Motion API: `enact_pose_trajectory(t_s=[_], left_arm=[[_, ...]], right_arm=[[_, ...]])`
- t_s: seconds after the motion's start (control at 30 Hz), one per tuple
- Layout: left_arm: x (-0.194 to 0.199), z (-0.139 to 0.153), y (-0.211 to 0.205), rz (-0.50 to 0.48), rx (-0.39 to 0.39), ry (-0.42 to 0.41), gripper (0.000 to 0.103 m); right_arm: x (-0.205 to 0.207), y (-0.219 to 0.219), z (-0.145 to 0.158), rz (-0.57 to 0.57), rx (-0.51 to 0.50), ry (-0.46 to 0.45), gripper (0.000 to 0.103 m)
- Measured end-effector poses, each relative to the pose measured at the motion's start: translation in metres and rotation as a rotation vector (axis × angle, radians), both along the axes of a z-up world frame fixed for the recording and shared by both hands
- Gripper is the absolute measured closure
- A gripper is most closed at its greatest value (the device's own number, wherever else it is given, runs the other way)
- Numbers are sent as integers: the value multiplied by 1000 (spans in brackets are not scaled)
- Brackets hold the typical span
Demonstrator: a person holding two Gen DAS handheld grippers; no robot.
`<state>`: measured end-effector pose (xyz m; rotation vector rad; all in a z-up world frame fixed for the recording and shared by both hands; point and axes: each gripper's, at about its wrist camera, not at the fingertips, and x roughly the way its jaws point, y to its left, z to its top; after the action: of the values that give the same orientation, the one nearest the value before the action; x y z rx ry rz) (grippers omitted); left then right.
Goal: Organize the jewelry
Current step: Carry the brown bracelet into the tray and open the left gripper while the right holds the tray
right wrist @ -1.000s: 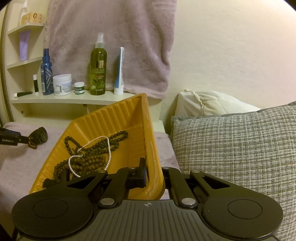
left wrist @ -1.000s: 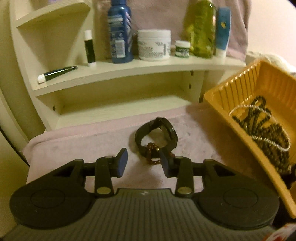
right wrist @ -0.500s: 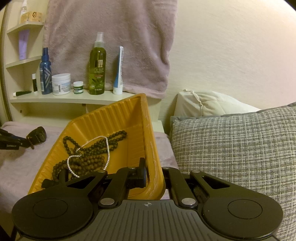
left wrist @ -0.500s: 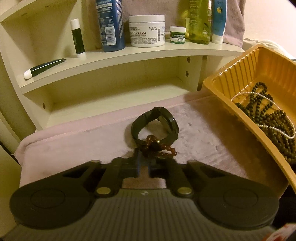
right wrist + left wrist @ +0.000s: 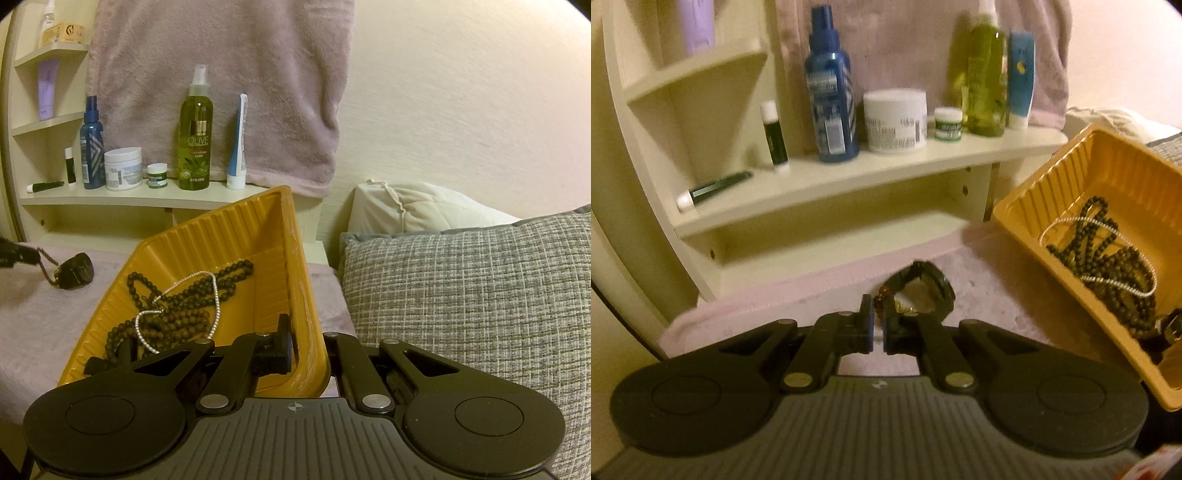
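Note:
My left gripper (image 5: pixel 878 325) is shut on a black wristwatch (image 5: pixel 934 284) tangled with a brown bead bracelet (image 5: pixel 881 295), holding them just above the pink cloth (image 5: pixel 990 295). The watch also shows hanging from that gripper in the right wrist view (image 5: pixel 75 271). My right gripper (image 5: pixel 308 354) is shut on the right wall of the tilted yellow tray (image 5: pixel 295 258). The tray holds dark bead necklaces (image 5: pixel 184 299) and a white pearl strand (image 5: pixel 177 295). In the left wrist view the tray (image 5: pixel 1071 177) sits to the right of the watch.
A cream shelf (image 5: pixel 886 173) behind carries a blue bottle (image 5: pixel 831 99), a white cream jar (image 5: pixel 895 122), a small green jar (image 5: pixel 948 123), an olive spray bottle (image 5: pixel 195 136) and tubes. A grey checked pillow (image 5: pixel 461 295) and a white pillow (image 5: pixel 417 206) lie right.
My left gripper closed on the watch and bracelet and has lifted them off the cloth. My right gripper has kept its hold on the tray wall.

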<state>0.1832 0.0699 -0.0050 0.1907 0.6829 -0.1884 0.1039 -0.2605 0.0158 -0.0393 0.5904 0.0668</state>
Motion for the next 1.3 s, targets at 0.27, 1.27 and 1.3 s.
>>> enact_pose_trajectory(t_s=[0.27,1.27,1.3], left_arm=[[-5,33,-3,-47,-17,-39,99],[-29,68,-147,-473,-145,-19,99],[-29,65,-150,-479,-145,-10,99]], right_arm=[[0,1,2,3,1,-2,98],[-1,2,4,1,15,-7,98],[-1,2,4,0,15,-7,98]])
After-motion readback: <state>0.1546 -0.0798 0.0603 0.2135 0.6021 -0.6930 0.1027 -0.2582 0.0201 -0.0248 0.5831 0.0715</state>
